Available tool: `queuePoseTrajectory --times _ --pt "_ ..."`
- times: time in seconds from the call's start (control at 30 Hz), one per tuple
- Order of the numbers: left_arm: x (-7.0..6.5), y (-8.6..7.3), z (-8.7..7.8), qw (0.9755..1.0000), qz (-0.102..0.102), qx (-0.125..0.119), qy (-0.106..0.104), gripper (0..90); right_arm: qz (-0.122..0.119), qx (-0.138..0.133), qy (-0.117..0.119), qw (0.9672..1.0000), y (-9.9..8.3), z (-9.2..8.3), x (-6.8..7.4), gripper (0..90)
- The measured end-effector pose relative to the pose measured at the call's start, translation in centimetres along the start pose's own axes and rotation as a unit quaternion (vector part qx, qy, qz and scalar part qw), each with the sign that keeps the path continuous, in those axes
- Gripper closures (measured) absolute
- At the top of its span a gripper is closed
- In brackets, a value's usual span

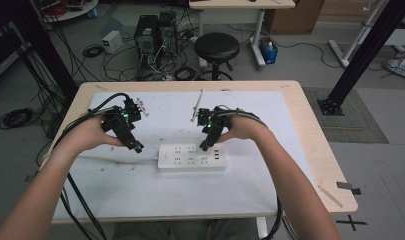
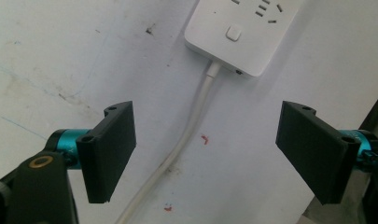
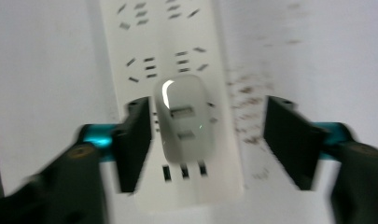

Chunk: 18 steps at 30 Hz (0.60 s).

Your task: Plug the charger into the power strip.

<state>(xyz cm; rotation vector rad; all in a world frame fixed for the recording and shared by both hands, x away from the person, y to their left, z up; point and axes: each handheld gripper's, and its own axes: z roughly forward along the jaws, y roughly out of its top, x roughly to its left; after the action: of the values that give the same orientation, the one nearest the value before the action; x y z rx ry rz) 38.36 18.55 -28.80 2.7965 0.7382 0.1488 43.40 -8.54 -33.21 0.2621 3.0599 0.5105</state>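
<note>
A: Start with what is nearest you. Where do your grippers sit against the white rectangular plastic power strip?

B: Your left gripper hangs just off the strip's left end, near the round white cable that leaves it. In the left gripper view your jaws stand wide apart with the cable running up between them, touching neither, and the strip's end with its square white button lies beyond them.

A: And the right one?

B: Your right gripper is over the right part of the strip, by the USB slots. In the right gripper view your jaws are spread, with a glossy white rounded charger block between them, standing on the strip. The left jaw looks just beside the block or touching it; the blur keeps me from telling which. The right jaw is well apart from it.

A: What is the strip resting on?

B: It lies flat on the white sheet that covers the pale wooden table, about midway across. Past the strip, a thin pale stick lies on the sheet just beyond your right hand.

A: Beyond the table?

B: A round black stool stands on the grey floor, with black computer towers to its left amid loose cables.
</note>
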Motion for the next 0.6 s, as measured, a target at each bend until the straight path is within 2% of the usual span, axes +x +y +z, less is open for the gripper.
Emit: queuePoseTrajectory --times 0.03,0.07,0.1,0.17,0.2,0.23,0.27,0.3,0.33,0.37,0.4,0.47,0.5,0.53,0.57,0.6 --pt "0.0 -0.1 0.0 1.0000 -0.003 -0.006 0.000 20.1 0.012 -0.027 -0.008 0.9995 -1.3 -1.9 -0.2 27.4" --pt "0.0 -0.2 -0.1 1.0000 -0.002 -0.007 -0.001 20.1 0.012 -0.027 -0.008 0.9995 -1.3 -1.9 -0.2 27.4" --pt "-0.1 -0.3 -0.1 0.9999 -0.004 -0.010 -0.002 20.0 0.033 -0.032 -0.017 0.9988 -2.0 -2.9 -0.1 23.9" --pt "0.0 -0.5 -0.2 1.0000 -0.003 -0.008 0.004 19.5 0.067 -0.043 -0.045 0.9958 -3.7 -4.8 -0.1 22.0" --pt "0.1 -0.6 -0.1 0.9999 -0.007 -0.007 0.005 18.9 0.112 -0.041 -0.072 0.9903 -5.7 -6.4 0.0 21.8" --pt "0.1 -0.6 -0.1 0.9999 -0.009 -0.004 0.008 18.9 0.112 -0.041 -0.072 0.9903 -5.7 -6.4 0.0 21.8" --pt "0.3 -0.6 -0.2 0.9999 -0.009 -0.001 0.013 18.5 0.162 -0.029 -0.094 0.9819 -7.6 -7.8 0.1 21.1" --pt "0.3 -0.6 -0.2 0.9998 -0.010 0.002 0.019 18.5 0.162 -0.029 -0.094 0.9819 -7.6 -7.8 0.1 21.1" --pt "0.4 -0.6 -0.2 0.9997 -0.013 0.002 0.022 17.3 0.194 -0.017 -0.102 0.9755 -8.6 -8.3 0.0 19.8" --pt "0.5 -0.6 -0.3 0.9996 -0.010 0.006 0.025 17.1 0.246 0.012 -0.107 0.9634 -10.5 -9.0 -0.1 17.4" --pt "0.6 -0.5 -0.4 0.9996 -0.011 0.006 0.027 17.1 0.246 0.012 -0.107 0.9634 -10.5 -9.0 -0.1 17.4" --pt "0.8 -0.5 -0.5 0.9995 -0.014 0.002 0.028 17.1 0.272 0.043 -0.139 0.9513 -12.0 -9.4 0.1 17.4" --pt "0.9 -0.5 -0.5 0.9995 -0.015 0.003 0.028 17.1 0.296 0.063 -0.146 0.9418 -13.3 -9.8 0.1 17.3" --pt "1.0 -0.5 -0.5 0.9994 -0.020 0.003 0.028 17.1 0.296 0.063 -0.146 0.9418 -13.3 -9.8 0.1 17.3" --pt "1.1 -0.5 -0.5 0.9993 -0.020 0.004 0.031 17.1 0.305 0.068 -0.148 0.9384 -13.8 -9.9 0.1 17.3" --pt "1.2 -0.5 -0.5 0.9992 -0.020 0.007 0.033 17.1 0.308 0.072 -0.151 0.9367 -14.3 -10.1 0.1 17.3"
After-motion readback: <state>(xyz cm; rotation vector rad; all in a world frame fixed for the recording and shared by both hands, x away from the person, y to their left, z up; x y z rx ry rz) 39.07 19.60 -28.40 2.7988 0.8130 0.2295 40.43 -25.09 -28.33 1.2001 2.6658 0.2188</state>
